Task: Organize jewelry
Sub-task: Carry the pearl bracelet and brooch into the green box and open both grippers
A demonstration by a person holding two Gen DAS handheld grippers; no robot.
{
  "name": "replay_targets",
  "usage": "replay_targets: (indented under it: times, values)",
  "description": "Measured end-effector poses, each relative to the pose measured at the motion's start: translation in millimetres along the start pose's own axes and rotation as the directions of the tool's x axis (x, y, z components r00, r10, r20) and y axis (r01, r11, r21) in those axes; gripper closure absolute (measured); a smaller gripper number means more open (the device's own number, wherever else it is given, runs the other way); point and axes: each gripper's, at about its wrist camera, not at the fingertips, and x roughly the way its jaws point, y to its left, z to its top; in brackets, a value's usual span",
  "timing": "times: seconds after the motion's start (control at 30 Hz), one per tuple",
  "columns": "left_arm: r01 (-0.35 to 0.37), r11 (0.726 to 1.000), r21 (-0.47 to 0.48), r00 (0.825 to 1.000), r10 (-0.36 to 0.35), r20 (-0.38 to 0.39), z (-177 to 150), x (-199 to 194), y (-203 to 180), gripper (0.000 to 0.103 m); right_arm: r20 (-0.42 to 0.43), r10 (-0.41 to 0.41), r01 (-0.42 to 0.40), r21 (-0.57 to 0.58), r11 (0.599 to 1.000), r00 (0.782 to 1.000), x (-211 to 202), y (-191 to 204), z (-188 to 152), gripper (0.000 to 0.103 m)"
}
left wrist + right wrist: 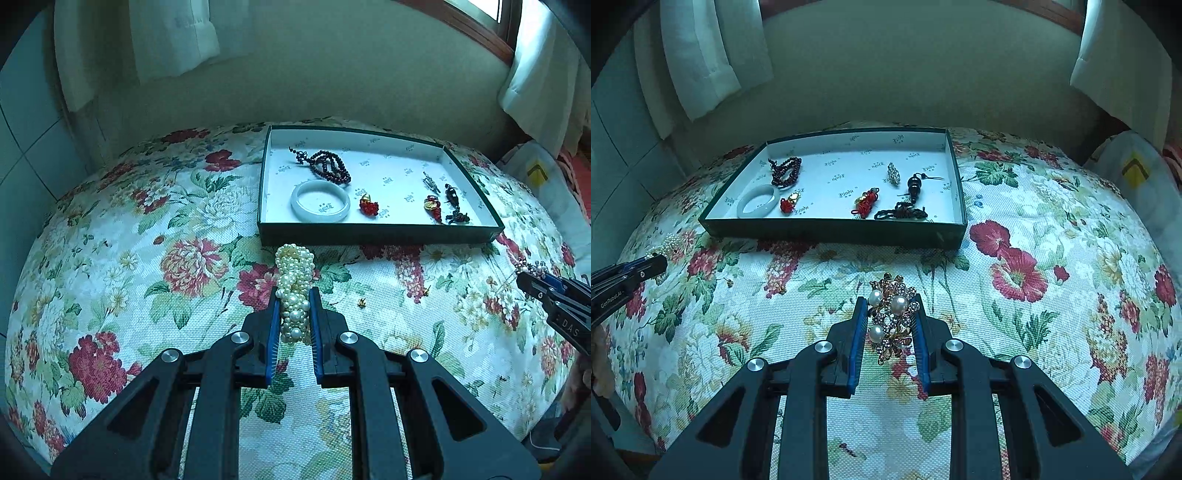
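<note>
My left gripper (294,295) is shut on a cream pearl bracelet (294,284), held just in front of the dark green tray (380,233). My right gripper (889,304) is shut on a gold brooch with pearls and rhinestones (892,314), held over the floral cloth in front of the tray (831,230). The tray holds a dark red bead strand (328,164), a white jade bangle (320,201), a red charm (368,206), a silver brooch (893,172), a red knot charm (866,201) and a black bead tassel (908,203).
A small gold piece (361,302) lies on the floral tablecloth (147,240) right of my left gripper. Curtains and a wall stand behind the table. A white bag (1137,173) sits at the far right. The right gripper shows at the left view's right edge (532,275).
</note>
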Motion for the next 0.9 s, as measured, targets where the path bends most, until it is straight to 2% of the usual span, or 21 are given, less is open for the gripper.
replay_targets:
  times: [0.47,0.9]
  values:
    - [0.041,0.998,0.052,0.996,-0.045,0.077,39.2,-13.1,-28.7,0.089,0.075,0.032,-0.029,-0.031,0.999,0.997,-14.1,12.3,35.2,0.079]
    - [0.055,0.993,0.102,0.991,-0.067,0.115,91.5,8.0,-59.3,0.089,0.137,0.040,-0.032,-0.061,0.998,0.990,1.5,14.0,90.0,0.079]
